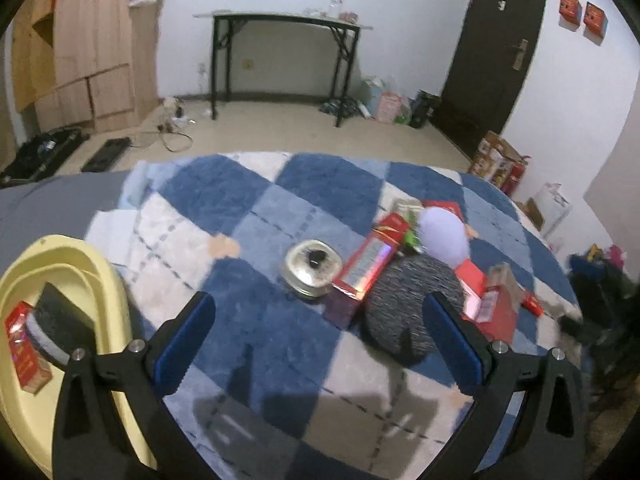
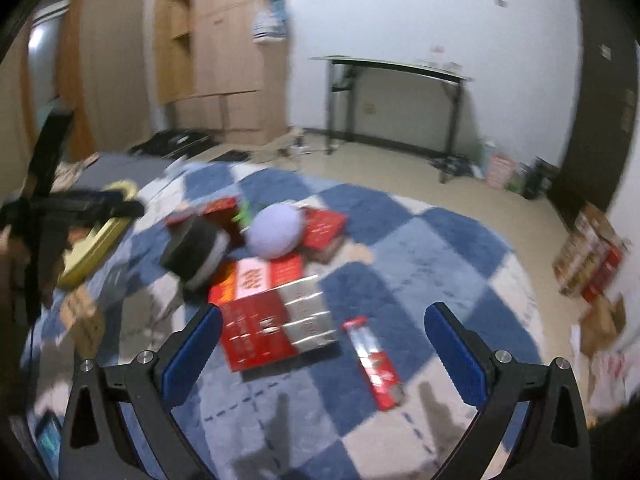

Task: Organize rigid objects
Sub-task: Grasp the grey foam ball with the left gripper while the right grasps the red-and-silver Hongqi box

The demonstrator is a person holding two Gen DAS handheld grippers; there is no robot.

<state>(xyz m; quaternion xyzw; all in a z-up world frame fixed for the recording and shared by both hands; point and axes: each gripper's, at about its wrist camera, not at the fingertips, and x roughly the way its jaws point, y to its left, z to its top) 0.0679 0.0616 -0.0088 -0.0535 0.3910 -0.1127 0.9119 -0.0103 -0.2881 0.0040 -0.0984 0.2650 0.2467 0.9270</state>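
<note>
My left gripper [image 1: 320,336] is open and empty above the blue checkered rug [image 1: 248,200]. Ahead of it sit a round glass jar [image 1: 313,268], a long red box [image 1: 370,258], a grey slipper [image 1: 408,312] and a pale lilac ball [image 1: 442,236]. A yellow basin [image 1: 92,264] at the left holds a red box [image 1: 26,350] and a dark slipper [image 1: 60,320]. My right gripper [image 2: 324,336] is open and empty over a red and silver carton [image 2: 276,326] and a slim red box [image 2: 376,364]. The ball [image 2: 274,232] lies beyond.
More red boxes [image 2: 324,228] and a dark slipper [image 2: 196,248] lie on the rug [image 2: 420,240]. The yellow basin [image 2: 96,240] and the left gripper's arm [image 2: 44,208] show at the left. A black-legged table [image 1: 280,60], a wardrobe [image 1: 92,52] and a dark door [image 1: 492,52] stand behind.
</note>
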